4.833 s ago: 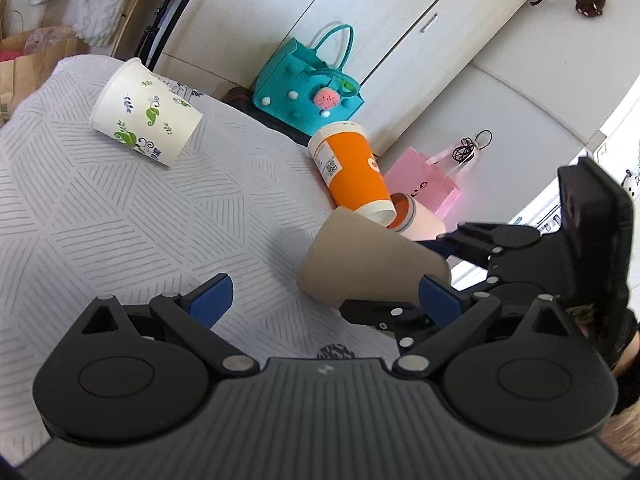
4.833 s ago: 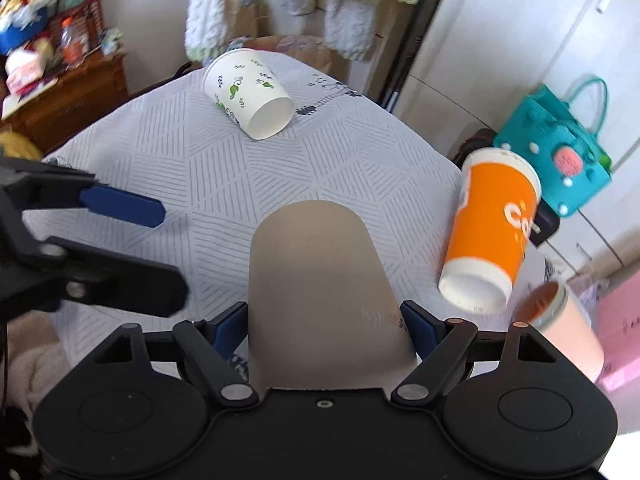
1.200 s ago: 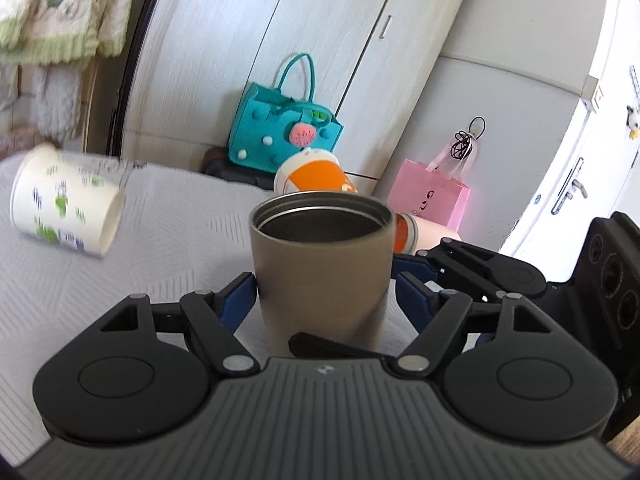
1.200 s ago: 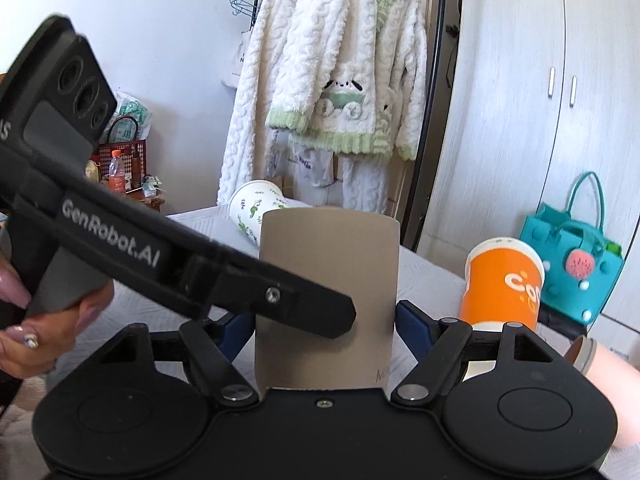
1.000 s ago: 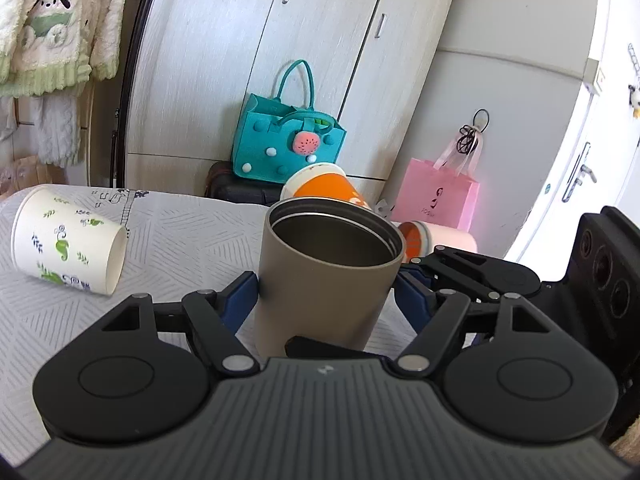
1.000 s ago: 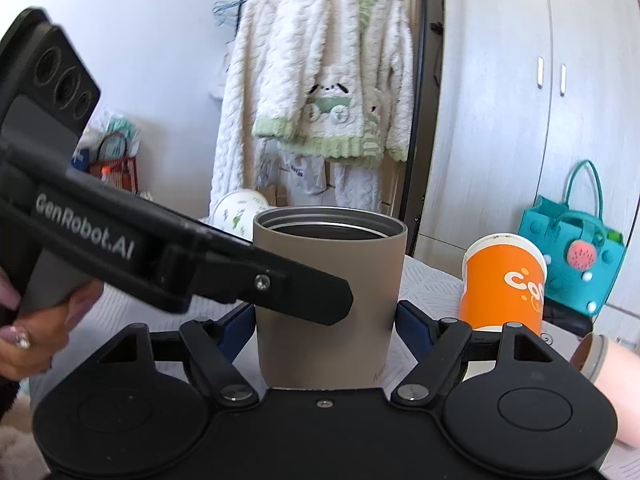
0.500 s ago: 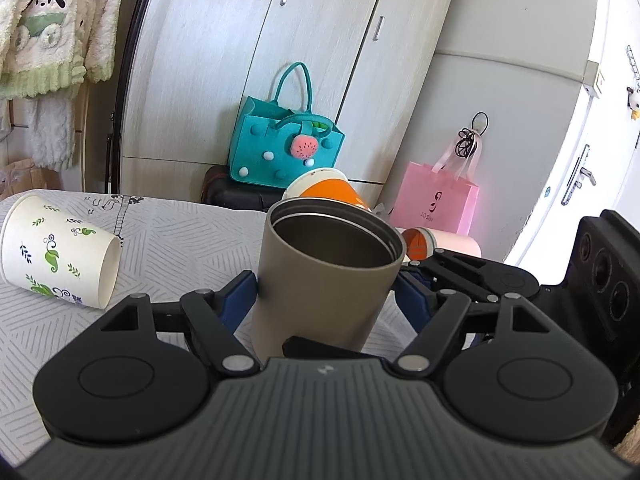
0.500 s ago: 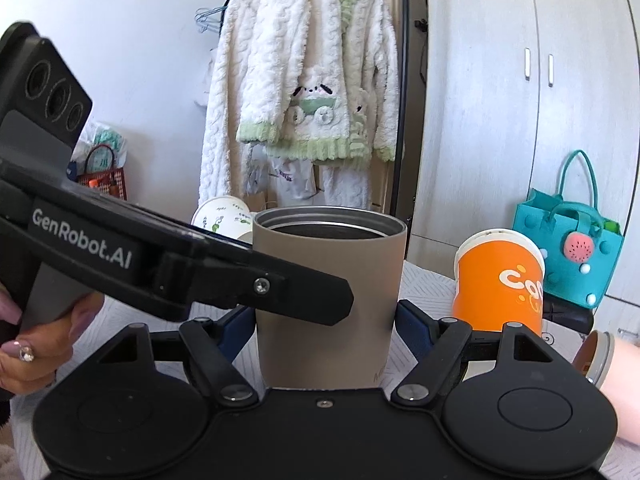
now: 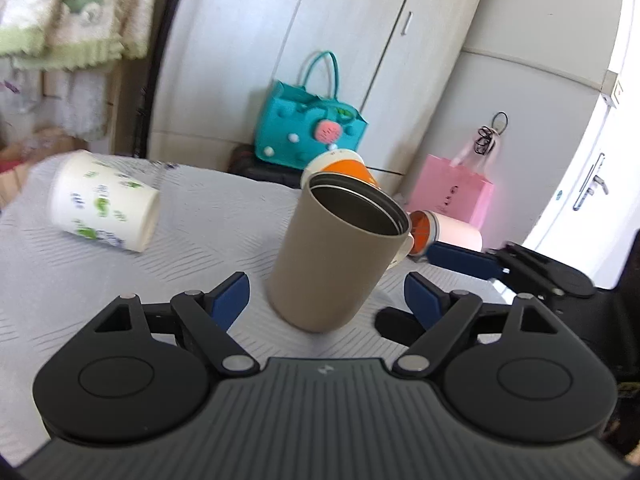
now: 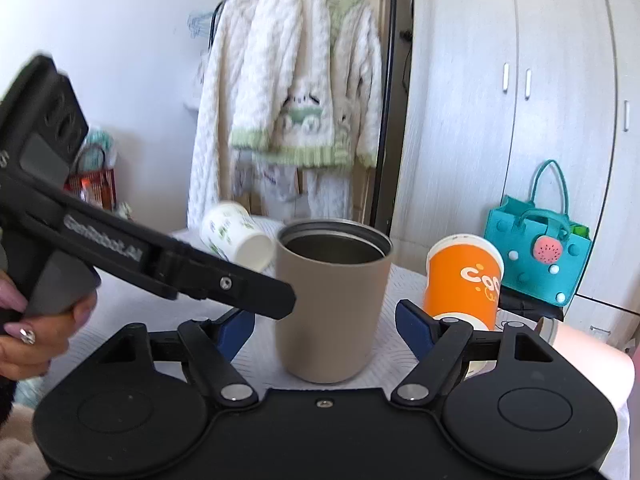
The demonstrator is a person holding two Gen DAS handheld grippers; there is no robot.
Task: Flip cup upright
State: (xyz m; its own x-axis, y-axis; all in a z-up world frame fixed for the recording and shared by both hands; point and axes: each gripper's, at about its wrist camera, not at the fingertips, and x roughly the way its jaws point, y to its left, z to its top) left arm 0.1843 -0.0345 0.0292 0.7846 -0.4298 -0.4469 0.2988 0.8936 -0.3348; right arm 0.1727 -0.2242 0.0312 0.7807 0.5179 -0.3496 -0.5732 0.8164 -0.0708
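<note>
Both grippers' jaws now stand wide, left gripper [image 9: 326, 294] and right gripper [image 10: 325, 328] releasing the tan metal-lined cylindrical cup [image 10: 334, 304], which stands upright; flip looks done.

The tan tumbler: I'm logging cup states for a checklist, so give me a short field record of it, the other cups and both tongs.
tan tumbler: upright on the table, mouth up, free of both tongs
left tongs: open, astride the tumbler
right tongs: open, astride the tumbler
white leaf-print cup: on its side
orange cup: upside down
pink cup: on its side
</note>
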